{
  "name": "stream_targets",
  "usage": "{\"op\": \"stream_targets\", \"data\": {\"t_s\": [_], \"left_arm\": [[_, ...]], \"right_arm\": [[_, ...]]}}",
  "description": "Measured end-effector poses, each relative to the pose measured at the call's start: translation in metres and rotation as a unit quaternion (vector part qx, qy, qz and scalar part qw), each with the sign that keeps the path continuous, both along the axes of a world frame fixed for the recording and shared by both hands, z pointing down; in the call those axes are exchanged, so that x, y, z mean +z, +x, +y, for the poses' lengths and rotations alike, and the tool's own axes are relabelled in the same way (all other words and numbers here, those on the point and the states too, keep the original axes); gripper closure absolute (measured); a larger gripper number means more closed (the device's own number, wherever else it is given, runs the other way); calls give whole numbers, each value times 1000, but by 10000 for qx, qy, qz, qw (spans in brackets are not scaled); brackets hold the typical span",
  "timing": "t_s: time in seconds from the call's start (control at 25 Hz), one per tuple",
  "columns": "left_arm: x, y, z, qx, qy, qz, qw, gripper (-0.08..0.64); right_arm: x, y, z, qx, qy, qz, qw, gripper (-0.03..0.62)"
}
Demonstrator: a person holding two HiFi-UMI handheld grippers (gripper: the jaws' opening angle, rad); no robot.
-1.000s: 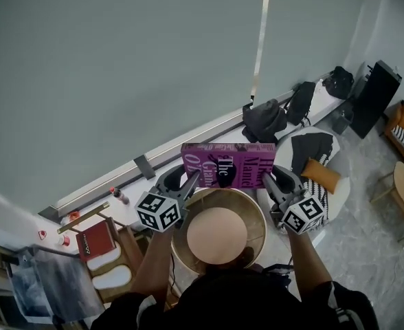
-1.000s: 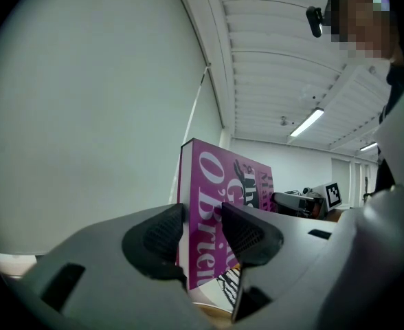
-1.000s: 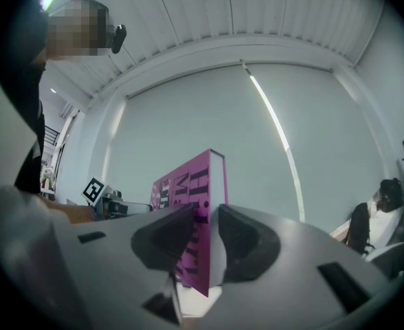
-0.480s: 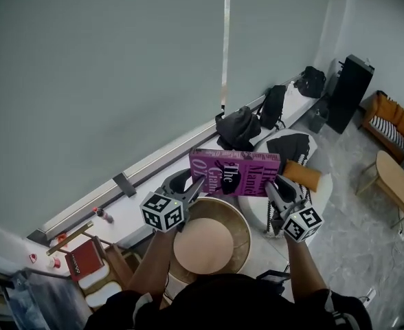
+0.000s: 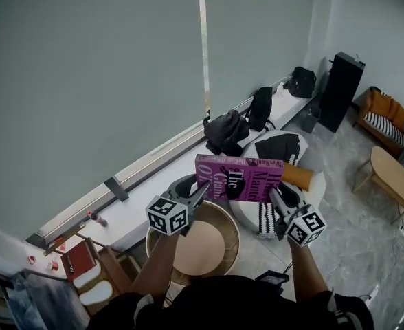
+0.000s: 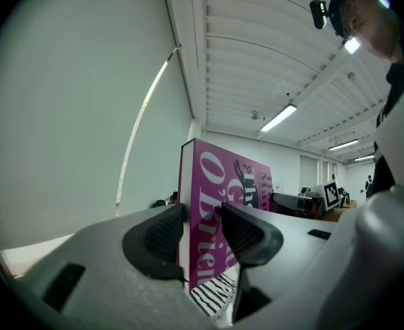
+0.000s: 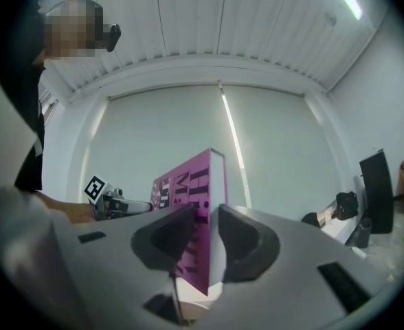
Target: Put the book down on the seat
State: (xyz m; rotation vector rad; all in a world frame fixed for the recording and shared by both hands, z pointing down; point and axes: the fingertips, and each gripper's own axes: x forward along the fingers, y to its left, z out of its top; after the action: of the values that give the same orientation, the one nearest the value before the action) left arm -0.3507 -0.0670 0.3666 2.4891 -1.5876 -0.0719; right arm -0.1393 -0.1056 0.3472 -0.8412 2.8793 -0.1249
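Hovering just short of the white round cushioned seat (image 5: 318, 192), the purple hardcover book (image 5: 238, 178) stands on edge, left gripper (image 5: 199, 188) and right gripper (image 5: 275, 193) each clamped on one end. Carry step, I'd say; next, reach over that seat, lay it flat, release.

Black garment (image 5: 279, 147), orange cushion (image 5: 302, 177), striped cushion (image 5: 266, 219) crowding white seat (image 5: 245, 214) ahead of me; wooden stool (image 5: 200, 245) standing just beside it; grey floor (image 5: 350, 236) lying open rightward.

The purple book (image 5: 240, 178) reads "The" and, seemingly, "O'Brien".
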Motion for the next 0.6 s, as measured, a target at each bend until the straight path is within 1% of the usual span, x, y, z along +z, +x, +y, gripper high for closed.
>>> {"op": "stream_targets", "data": {"t_s": [0.36, 0.6], "left_arm": [[-2, 78, -2, 106, 6, -48, 9999, 376], [-4, 129, -14, 327, 19, -74, 9994, 377]], "right_arm": [[-2, 79, 3, 133, 8, -76, 9999, 468], [-1, 132, 0, 348, 22, -115, 9993, 468]]}}
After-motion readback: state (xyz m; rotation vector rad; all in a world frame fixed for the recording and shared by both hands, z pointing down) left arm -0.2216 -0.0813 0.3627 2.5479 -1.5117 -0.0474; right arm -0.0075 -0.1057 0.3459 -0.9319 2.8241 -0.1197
